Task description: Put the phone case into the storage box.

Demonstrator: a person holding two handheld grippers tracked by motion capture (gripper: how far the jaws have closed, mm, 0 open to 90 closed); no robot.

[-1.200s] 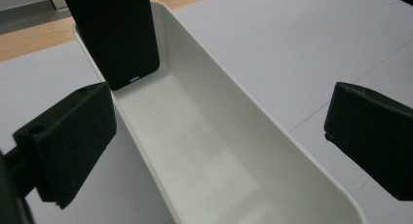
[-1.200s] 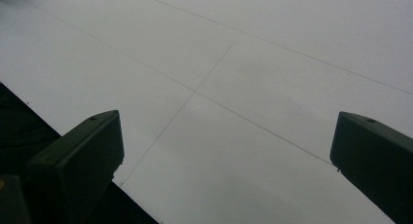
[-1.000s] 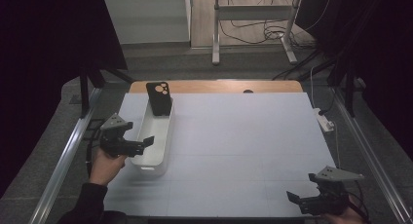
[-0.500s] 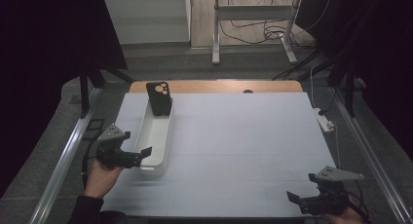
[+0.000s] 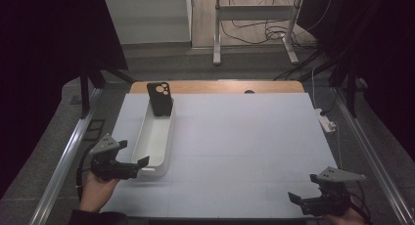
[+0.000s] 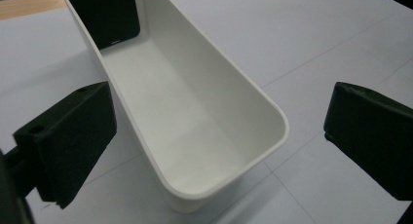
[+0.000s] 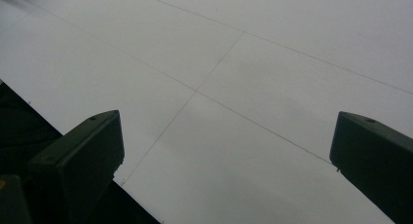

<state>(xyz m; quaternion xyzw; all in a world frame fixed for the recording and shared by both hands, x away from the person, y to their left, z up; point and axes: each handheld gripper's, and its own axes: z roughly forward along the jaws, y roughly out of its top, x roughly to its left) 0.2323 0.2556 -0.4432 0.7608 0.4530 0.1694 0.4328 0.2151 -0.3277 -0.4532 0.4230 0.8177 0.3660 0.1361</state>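
Pale grey sheeting covers the table (image 5: 235, 146), dark floor all around it. Along its left side lies a long white bin (image 5: 155, 137), with a black phone case (image 5: 160, 99) propped upright at its far end. The left gripper (image 5: 139, 165) hovers at the bin's near end, jaws spread wide, gripping nothing. The right gripper (image 5: 299, 200) sits at the table's near right corner, also spread, over bare sheeting.

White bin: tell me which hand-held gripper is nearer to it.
Left. The left hand-held gripper sits open at the near end of the white bin. The right hand-held gripper is far across the table's near right corner, open.
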